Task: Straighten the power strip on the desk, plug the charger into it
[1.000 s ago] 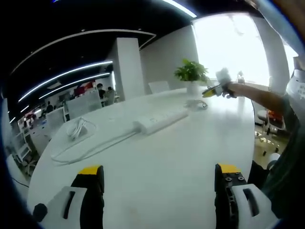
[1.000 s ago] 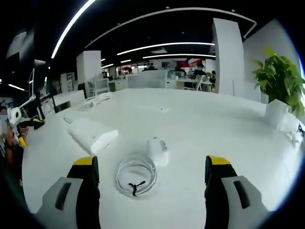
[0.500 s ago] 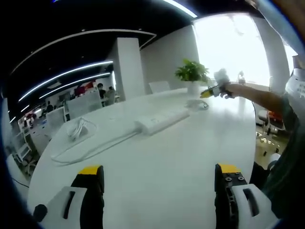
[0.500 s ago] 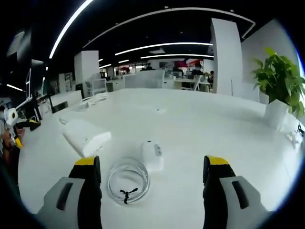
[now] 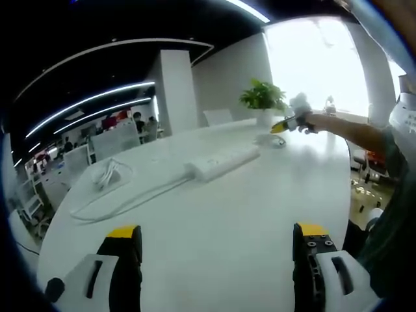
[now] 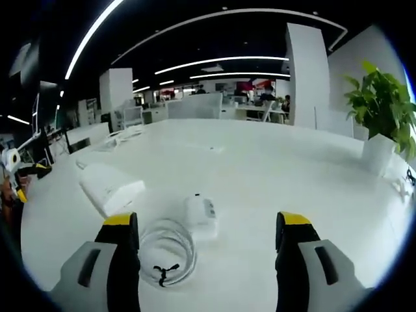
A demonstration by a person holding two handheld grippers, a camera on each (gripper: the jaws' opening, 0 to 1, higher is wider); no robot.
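- Right now the right gripper (image 6: pixel 203 244) hovers low over the desk (image 6: pixel 279 175), jaws apart and empty, the white charger (image 6: pixel 201 216) and its coiled cable (image 6: pixel 167 250) lying between them.
- Meanwhile the left gripper (image 5: pixel 218 253) has its jaws spread and empty, well short of the power strip (image 5: pixel 223 162), which lies askew.
- Neither step looks begun; next, seemingly, closing on the charger.

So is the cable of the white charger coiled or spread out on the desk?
Coiled. In the right gripper view the white cable lies in a tied round loop beside the white square charger, on the white desk.
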